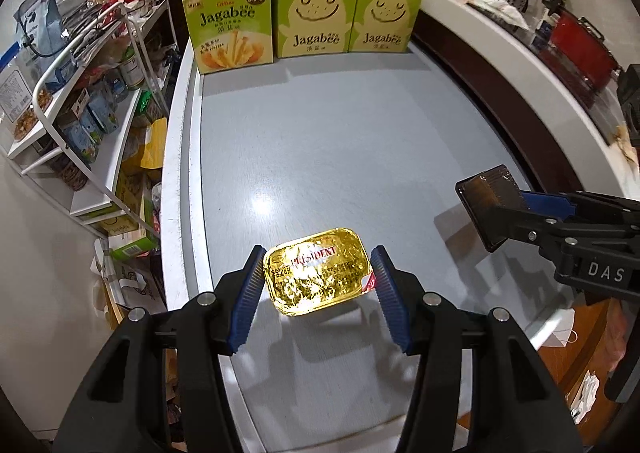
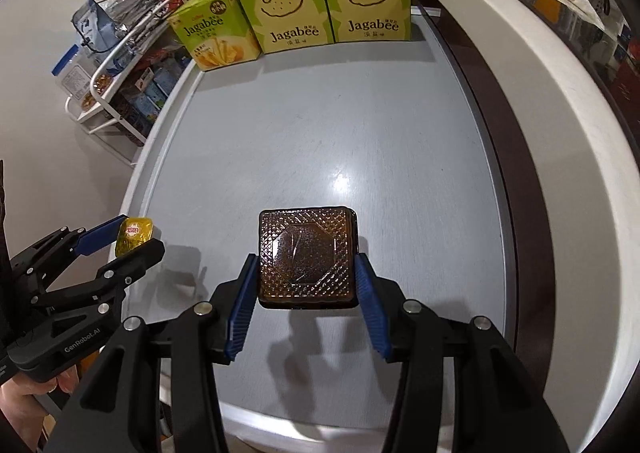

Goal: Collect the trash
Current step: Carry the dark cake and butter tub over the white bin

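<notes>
My left gripper [image 1: 318, 273] is shut on a gold foil butter pack [image 1: 318, 271] marked PRESIDENT and holds it above the grey table [image 1: 340, 133]. My right gripper [image 2: 306, 265] is shut on a dark brown square plastic tray [image 2: 307, 257] with an embossed diamond pattern, held above the table. In the left wrist view the right gripper [image 1: 508, 213] reaches in from the right with the brown tray [image 1: 486, 205]. In the right wrist view the left gripper [image 2: 132, 239] shows at the left with the gold pack [image 2: 134, 235].
Three green Jagabee snack boxes [image 1: 304, 17] stand in a row at the table's far end. A white wire shelf rack [image 1: 80, 113] full of packets stands to the left. A raised white counter [image 2: 532, 93] with kitchen items runs along the right.
</notes>
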The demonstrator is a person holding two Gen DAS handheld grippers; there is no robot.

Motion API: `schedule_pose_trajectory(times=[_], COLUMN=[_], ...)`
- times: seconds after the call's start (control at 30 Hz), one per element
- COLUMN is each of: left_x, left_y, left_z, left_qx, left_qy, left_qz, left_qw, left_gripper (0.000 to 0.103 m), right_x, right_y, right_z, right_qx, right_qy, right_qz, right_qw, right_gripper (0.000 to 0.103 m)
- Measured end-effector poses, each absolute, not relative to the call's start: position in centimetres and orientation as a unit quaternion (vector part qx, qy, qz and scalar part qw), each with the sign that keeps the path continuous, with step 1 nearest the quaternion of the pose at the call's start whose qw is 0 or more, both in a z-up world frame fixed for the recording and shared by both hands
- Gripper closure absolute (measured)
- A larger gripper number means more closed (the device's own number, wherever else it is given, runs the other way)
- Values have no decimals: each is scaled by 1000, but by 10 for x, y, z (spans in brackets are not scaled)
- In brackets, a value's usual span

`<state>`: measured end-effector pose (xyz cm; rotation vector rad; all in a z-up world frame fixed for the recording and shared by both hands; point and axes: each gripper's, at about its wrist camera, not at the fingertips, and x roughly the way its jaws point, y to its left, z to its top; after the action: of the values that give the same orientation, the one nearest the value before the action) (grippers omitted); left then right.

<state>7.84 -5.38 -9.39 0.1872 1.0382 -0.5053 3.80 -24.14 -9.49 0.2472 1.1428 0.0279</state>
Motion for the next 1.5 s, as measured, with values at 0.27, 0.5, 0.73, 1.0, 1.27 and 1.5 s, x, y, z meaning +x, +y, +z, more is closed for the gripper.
schedule_pose_trajectory(times=[0.27,0.5,0.73,1.0,1.27,1.5], left_x=[49,14,-29,-69,-91,-94], left_y=[-37,-27,-21,-17,-14,-17], left_z=[-66,-58,-69,-96,-141,-178], left_qx=[89,107,130,159,186,206], left_qy=[468,467,491,528,570,591], left_qz=[-261,-279,-305,-331,-334,-327], left_qw=[839,832,805,766,727,708], left_gripper=[49,48,49,49,49,49], right_x=[10,-24,-65,-102,-121,-128], right_y=[-234,-223,-206,-189,-176,-162], right_z=[-66,-54,-63,-87,-129,-172], right_qx=[120,112,82,56,35,15], right_qy=[523,530,564,609,650,674], right_qz=[41,69,97,124,133,128], right_qw=[843,838,816,782,747,728], right_gripper=[56,56,56,56,56,56])
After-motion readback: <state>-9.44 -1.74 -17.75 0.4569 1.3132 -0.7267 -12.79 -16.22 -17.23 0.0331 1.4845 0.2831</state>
